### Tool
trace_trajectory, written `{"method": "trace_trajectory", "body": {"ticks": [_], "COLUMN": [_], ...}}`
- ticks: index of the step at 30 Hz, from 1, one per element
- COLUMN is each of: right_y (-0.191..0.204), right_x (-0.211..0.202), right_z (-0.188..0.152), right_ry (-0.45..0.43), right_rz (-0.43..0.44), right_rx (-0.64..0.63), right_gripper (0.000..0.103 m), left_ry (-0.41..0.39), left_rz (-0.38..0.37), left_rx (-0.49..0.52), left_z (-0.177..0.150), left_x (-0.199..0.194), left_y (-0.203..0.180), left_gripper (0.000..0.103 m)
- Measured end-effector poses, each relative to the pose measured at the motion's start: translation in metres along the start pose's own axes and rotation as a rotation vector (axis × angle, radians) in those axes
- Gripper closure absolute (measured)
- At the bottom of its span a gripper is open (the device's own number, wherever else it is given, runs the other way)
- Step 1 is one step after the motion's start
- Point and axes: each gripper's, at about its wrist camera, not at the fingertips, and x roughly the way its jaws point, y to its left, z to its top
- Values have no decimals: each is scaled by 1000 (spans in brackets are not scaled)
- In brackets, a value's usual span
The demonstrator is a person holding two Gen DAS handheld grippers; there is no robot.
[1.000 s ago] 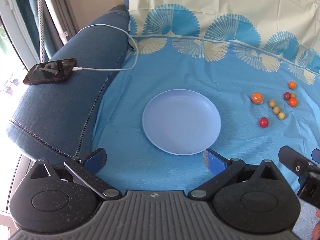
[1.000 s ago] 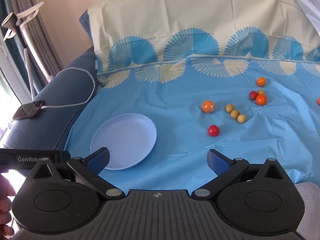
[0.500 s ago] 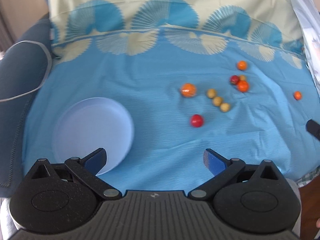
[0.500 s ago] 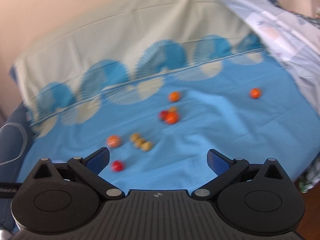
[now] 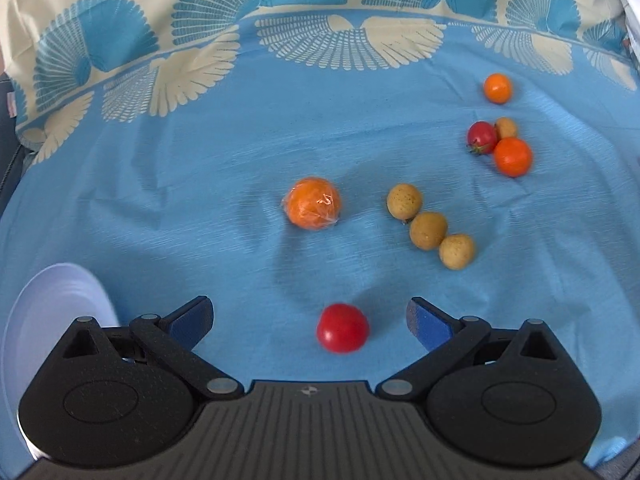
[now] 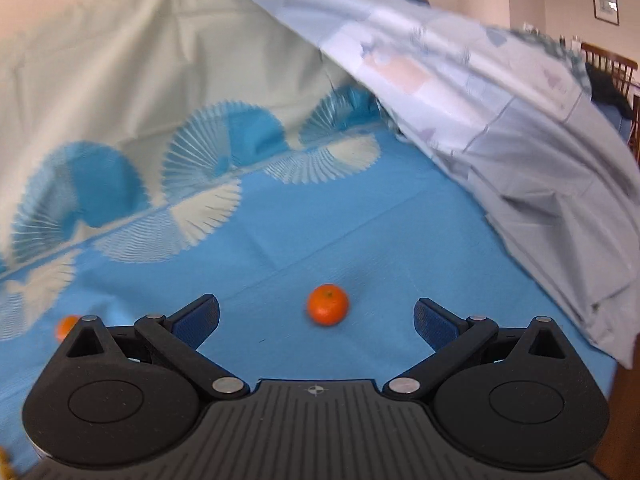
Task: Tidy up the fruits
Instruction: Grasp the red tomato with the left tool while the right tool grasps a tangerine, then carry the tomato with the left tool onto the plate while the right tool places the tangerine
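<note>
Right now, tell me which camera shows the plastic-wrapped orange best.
The left wrist view. The plastic-wrapped orange lies in full sight there on the blue cloth, ahead of the open left claw, its wrap glinting. The right wrist view does not show it; its open right claw faces a bare small orange instead.

plate [image 5: 48,320] far L | tomato [image 5: 342,328] front-ctr | wrapped fruit [image 5: 314,203] behind it

Bright even daylight, motion blur, fisheye-bent edges.
</note>
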Motion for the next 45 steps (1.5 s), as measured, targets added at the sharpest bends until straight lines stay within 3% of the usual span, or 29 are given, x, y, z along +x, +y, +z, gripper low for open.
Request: {"method": "trace_trajectory", "body": {"ticks": [4,7,8,10,13,14,15,16,17,18,19,24,29,34,41,45], "right_y": [-7,-2,5,8,7,8,8,8,7,7,8,9,24,64,146,194], "right_x": [75,119,116,114,115,115,113,112,108,103,100,85,32,-53,-182,-243], "right_z": [-3,-19,-26,-32,-31,-31,-29,-27,-26,-25,-24,-21,-16,-21,-69,-105], "right_ry": [71,161,93,46,46,49,54,58,48,27,27,52,16,-7,20,79], "right_rz": [-50,-87,-107,-118,-113,-115,-116,-117,-119,-119,-108,-88,-8,157,428,574], "right_rx": [23,-8,-61,-62,-52,-58,-63,-63,-55,-49,-57,-44,-60,-131,-237,-298], "right_gripper": [1,0,1,1,1,1,1,10,20,52,64,65,65,65,65,65], "left_ry": [55,45,52,76,106,99,87,80,72,70,71,71,35,18,-32,-62], "left_rz": [-12,-57,-70,-80,-66,-56,-62,-84,-91,-90,-79,-64,-38,6,48,81], "left_rx": [17,-35,-48,-47,-33,-44,-57,-60,-46,-22,-2,-23,-62,-133,-237,-279], "left_z": [-3,-9,-9,-5,1,0,-1,-2,-2,-2,-2,-1,4,2,-23,-45], "left_x": [32,39,40,42,42,39,35,31,25,20,16,2,-27,-62,-132,-163], "left_y": [-1,10,13,15,14,13,15,15,13,10,7,12,32,71,148,187], "left_gripper": [0,0,0,0,0,3,16,38,49,69,69,69,69,69,69,69]}}
